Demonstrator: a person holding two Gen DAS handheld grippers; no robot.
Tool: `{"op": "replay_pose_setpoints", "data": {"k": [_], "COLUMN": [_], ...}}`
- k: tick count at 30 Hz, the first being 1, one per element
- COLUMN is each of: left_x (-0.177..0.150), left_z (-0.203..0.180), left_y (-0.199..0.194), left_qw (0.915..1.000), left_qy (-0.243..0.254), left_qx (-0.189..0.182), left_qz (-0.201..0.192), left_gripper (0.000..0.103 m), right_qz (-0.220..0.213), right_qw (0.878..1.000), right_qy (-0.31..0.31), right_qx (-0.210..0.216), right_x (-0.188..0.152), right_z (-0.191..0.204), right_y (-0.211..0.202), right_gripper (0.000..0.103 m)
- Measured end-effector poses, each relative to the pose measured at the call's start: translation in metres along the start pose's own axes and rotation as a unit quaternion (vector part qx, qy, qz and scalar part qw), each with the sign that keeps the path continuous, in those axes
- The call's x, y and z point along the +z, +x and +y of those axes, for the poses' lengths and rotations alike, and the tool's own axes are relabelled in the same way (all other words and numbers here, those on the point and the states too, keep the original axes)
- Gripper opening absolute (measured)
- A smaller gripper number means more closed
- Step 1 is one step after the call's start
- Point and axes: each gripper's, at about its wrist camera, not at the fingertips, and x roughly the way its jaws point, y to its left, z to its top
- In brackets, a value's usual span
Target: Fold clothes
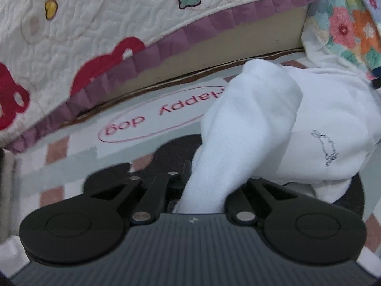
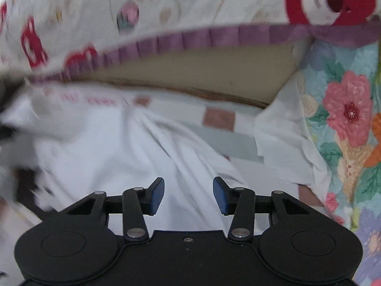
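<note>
A white garment (image 1: 309, 124) with a small rabbit outline drawing lies bunched on the checked sheet (image 1: 71, 157). A thick fold of it runs down between the arms of my left gripper (image 1: 207, 178), which is shut on it; the cloth hides the fingertips. In the right wrist view the same white garment (image 2: 133, 147) spreads in wrinkles under and ahead of my right gripper (image 2: 188, 195). That gripper is open, its blue pads (image 2: 158, 195) wide apart just above the cloth, holding nothing. The garment's left side is motion-blurred.
A white quilt (image 1: 107, 23) with red bears, strawberries and a purple frill hangs over a beige mattress side (image 2: 190, 76) at the back. A floral quilt (image 2: 350, 119) bounds the right. The sheet bears a pink "Happy dog" oval (image 1: 164, 116).
</note>
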Motion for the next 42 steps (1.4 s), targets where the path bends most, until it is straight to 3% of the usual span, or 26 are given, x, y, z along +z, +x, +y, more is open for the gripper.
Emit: {"op": "replay_pose_setpoints", "data": {"k": [3,5,6,7,8,9,11,15,19,24,27,31,36,39,42], "left_x": [-0.011,-0.017,-0.02,-0.022,-0.023,-0.023,-0.02,-0.005,0.014,0.027,0.042,0.067,0.094,0.101,0.109], "left_z": [-0.006,-0.008,-0.007,-0.006,-0.005,-0.005,-0.012,-0.023,-0.009,-0.003,0.002,0.014,0.021,0.014,-0.003], "left_y": [0.011,0.019,0.021,0.023,0.023,0.022,0.016,-0.018,-0.052,-0.096,-0.125,-0.172,-0.24,-0.279,-0.319], "left_qw": [0.9997,0.9993,0.9993,0.9992,0.9993,0.9996,0.9993,0.9943,0.992,0.9802,0.9725,0.9613,0.9487,0.9403,0.9265], "left_qy": [0.019,0.015,0.008,0.0,-0.001,0.004,0.027,0.073,0.018,-0.003,-0.004,-0.014,-0.014,0.011,0.054], "left_qx": [-0.006,-0.016,-0.017,-0.019,-0.018,-0.008,0.017,0.062,0.08,0.105,0.114,0.118,0.115,0.119,0.159], "left_qz": [0.011,0.031,0.034,0.034,0.033,0.028,0.017,-0.047,-0.096,-0.168,-0.203,-0.249,-0.294,-0.319,-0.337], "left_gripper": [0.019,0.021,0.021,0.021,0.016,0.002,0.003,0.003,0.003,0.003,0.003,0.003,0.003,0.003,0.003], "right_qz": [-0.005,-0.006,-0.01,-0.018,-0.027,-0.036,-0.063,-0.119,-0.151,-0.161,-0.177,-0.217,-0.288,-0.33,-0.369], "right_qw": [0.999,0.999,0.998,0.997,0.997,0.996,0.995,0.985,0.972,0.964,0.962,0.955,0.939,0.926,0.912], "right_qy": [-0.018,0.024,0.051,0.071,0.076,0.074,0.067,0.062,0.062,0.069,0.089,0.092,0.116,0.132,0.145], "right_qx": [-0.031,-0.033,-0.029,-0.023,-0.019,-0.024,-0.047,-0.111,-0.17,-0.199,-0.19,-0.179,-0.147,-0.125,-0.106], "right_x": [-0.01,-0.016,-0.019,-0.022,-0.024,-0.026,-0.028,-0.022,-0.014,-0.028,-0.033,-0.015,0.003,0.013,0.021], "right_z": [-0.001,-0.008,-0.012,-0.013,-0.01,-0.005,0.008,0.024,0.014,0.021,0.03,0.036,0.027,0.02,0.015], "right_y": [0.024,0.036,0.039,0.038,0.034,0.028,0.008,-0.041,-0.083,-0.113,-0.127,-0.146,-0.194,-0.225,-0.254], "right_gripper": [0.056,0.056,0.052,0.04,0.003,0.005,0.005,0.005,0.005,0.005,0.005,0.005,0.005,0.005,0.005]}}
